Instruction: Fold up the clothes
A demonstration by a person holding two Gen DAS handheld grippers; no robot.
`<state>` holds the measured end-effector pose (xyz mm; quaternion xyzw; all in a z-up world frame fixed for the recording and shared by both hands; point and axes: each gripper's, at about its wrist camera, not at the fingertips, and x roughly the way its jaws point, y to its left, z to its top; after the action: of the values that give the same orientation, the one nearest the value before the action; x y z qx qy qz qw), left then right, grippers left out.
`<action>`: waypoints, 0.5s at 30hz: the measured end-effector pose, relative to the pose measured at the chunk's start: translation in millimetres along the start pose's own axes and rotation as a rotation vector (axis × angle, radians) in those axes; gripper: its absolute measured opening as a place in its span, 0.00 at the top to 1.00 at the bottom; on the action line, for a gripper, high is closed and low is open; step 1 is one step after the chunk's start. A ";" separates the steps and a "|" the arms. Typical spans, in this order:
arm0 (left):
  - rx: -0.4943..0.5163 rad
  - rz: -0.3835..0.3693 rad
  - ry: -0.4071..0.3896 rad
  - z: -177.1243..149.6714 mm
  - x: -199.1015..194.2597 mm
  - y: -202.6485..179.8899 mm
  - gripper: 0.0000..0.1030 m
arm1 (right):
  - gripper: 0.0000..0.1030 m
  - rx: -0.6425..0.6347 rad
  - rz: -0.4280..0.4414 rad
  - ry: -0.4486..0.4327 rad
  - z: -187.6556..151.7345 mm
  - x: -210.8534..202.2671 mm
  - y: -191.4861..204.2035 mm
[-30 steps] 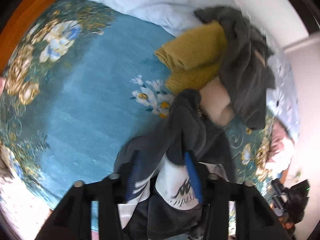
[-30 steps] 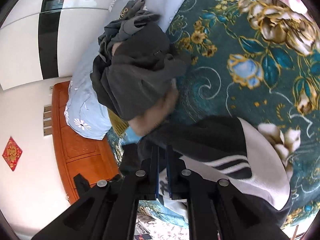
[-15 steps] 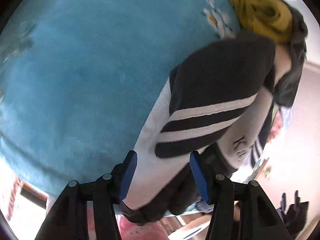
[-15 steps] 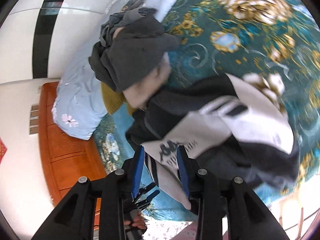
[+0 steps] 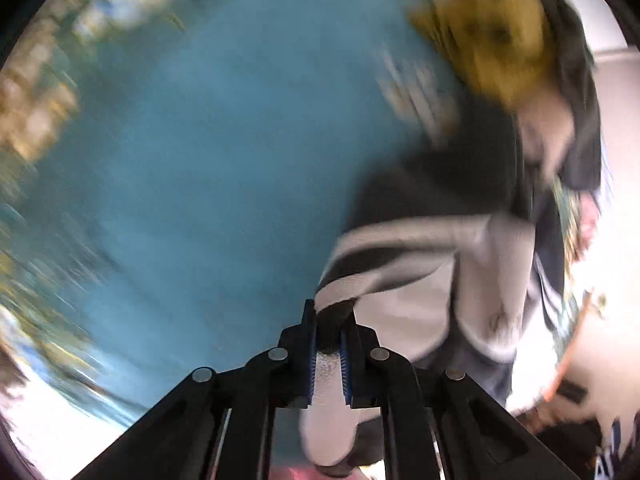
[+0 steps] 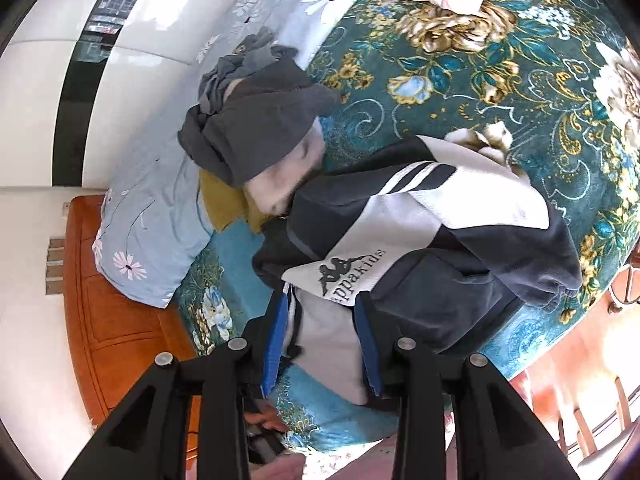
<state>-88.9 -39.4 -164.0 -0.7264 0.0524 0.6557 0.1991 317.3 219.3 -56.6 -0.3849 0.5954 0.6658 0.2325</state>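
Your left gripper has just been closing and now pinches a white-and-black edge of the sweatshirt — the left wrist view is smeared with motion blur, so the fabric's folds are hard to read. Your right gripper stands partly apart, its jaws having just been opening; the sweatshirt's white hem lies between them, pressed by neither. The garment lies crumpled on the near part of the floral teal bedspread, beside a heap of grey and mustard clothes — partly hidden.
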 end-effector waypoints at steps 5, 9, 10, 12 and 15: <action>0.144 0.166 -0.130 74.2 -39.1 11.0 0.90 | 0.65 -0.031 -0.022 -0.001 -3.1 -3.7 1.5; 0.112 0.139 -0.065 78.6 -22.6 0.3 0.86 | 0.65 -0.041 -0.088 -0.040 0.4 -15.9 -15.9; 0.054 0.088 -0.038 75.1 -20.7 -1.2 0.85 | 0.63 -0.044 -0.109 -0.053 1.5 -19.4 -21.4; -0.040 -0.003 -0.002 63.2 -25.4 0.7 0.82 | 0.59 -0.041 -0.155 -0.070 2.9 -25.0 -37.4; -0.135 -0.081 0.005 41.0 -43.8 9.5 0.73 | 0.46 -0.030 -0.219 -0.075 6.5 -27.4 -67.8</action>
<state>-136.1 -41.6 -125.9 -0.7414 -0.0207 0.6472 0.1759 384.2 242.0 -76.6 -0.4258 0.5306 0.6592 0.3204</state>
